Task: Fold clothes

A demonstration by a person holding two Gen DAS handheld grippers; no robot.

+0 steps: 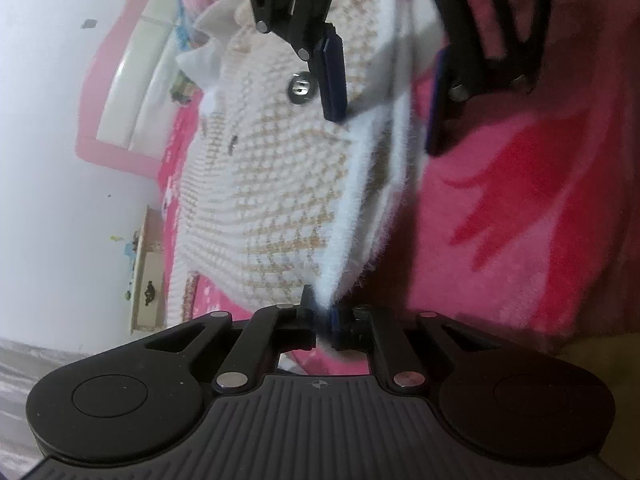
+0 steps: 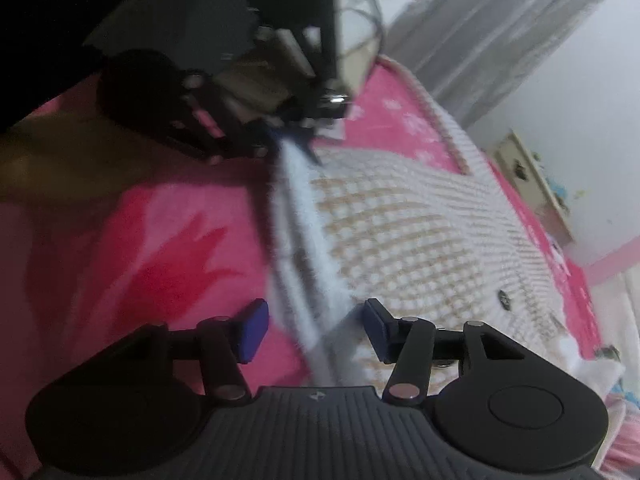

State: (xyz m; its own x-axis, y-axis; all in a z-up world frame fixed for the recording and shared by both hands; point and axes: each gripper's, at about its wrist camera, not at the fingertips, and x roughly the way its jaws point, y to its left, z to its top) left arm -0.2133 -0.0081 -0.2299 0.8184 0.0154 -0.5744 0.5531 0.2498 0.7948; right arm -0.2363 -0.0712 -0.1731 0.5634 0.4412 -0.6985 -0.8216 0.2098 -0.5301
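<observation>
Left claw pinching the sweater hem, right claw spread over its edge, on the pink bed.

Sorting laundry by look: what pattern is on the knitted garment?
White with a tan houndstooth-like check and fuzzy white edging; the garment shows best in the left wrist view.

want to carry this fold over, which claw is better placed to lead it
Left, probably: the left claw is already shut on the sweater edge, while the right claw stands open astride the edge, gripping nothing.
</observation>
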